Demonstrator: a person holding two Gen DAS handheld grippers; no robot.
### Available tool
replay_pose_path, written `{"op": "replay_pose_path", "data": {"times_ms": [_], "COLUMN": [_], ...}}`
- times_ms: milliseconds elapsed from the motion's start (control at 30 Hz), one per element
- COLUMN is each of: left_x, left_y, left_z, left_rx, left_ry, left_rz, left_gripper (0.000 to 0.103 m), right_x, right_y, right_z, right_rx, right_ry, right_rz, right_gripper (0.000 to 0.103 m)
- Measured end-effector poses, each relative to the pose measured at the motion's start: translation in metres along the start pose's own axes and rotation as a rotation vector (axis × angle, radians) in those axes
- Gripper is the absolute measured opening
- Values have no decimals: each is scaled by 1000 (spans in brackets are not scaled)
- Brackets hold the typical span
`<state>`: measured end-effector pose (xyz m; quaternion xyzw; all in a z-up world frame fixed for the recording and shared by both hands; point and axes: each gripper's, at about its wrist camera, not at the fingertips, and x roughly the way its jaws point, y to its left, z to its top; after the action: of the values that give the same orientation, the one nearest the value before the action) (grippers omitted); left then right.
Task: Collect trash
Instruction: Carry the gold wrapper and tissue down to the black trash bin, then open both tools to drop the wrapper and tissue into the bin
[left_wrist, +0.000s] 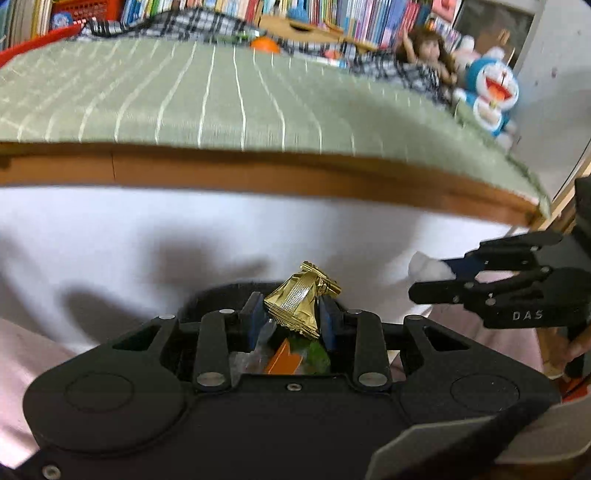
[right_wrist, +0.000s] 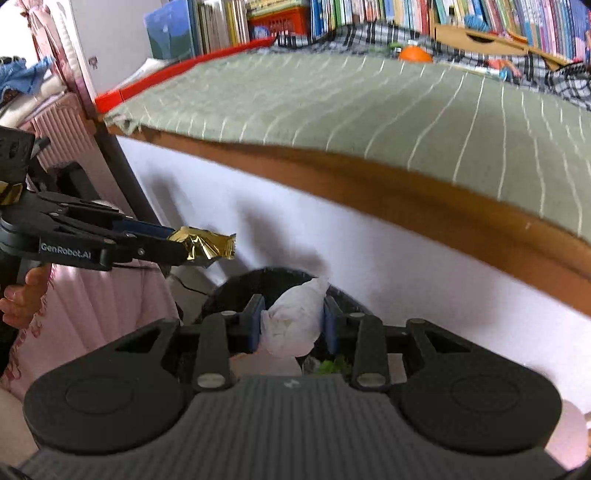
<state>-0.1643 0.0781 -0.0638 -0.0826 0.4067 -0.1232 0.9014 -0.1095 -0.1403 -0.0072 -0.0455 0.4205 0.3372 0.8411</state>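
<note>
Both grippers held trash above a black bin beside the bed.
Left wrist: the left gripper (left_wrist: 291, 314), angled down, pinched a gold wrapper (left_wrist: 299, 302) over the bin (left_wrist: 207, 295), near the bed's wooden edge (left_wrist: 258, 173).
Right wrist: the right gripper (right_wrist: 293, 325), likewise angled, clamped a white tissue (right_wrist: 295, 321) above the same bin; white wall close behind.

Both grippers are made of matte black plastic. The left gripper (left_wrist: 291, 314) has two blue pads (left_wrist: 255, 314), black link bars with silver round screws, and two big round discs on its wide body. Seen from the side, it carries white letters "GenRobot.AI". The right gripper (right_wrist: 293, 321) has the same form, with a grey ribbed cover and white letters "DAS".
</note>
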Motion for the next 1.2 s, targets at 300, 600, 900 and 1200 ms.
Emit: {"op": "replay_pose_path", "data": {"times_ms": [300, 600, 900, 1200], "left_x": [26, 46, 48, 42], "left_y": [9, 12, 10, 10], "left_z": [-8, -4, -1, 6], "left_rx": [-11, -32, -19, -23], "left_ry": [91, 154, 159, 165], "left_rz": [24, 27, 22, 14], "left_gripper": [33, 50, 52, 52], "right_x": [13, 24, 30, 24], "right_y": [-5, -6, -8, -8], "right_z": [0, 1, 5, 14], "right_rx": [27, 25, 37, 40], "right_ry": [28, 63, 84, 69], "right_rz": [-24, -22, -18, -15], "right_gripper": [57, 67, 71, 72]}}
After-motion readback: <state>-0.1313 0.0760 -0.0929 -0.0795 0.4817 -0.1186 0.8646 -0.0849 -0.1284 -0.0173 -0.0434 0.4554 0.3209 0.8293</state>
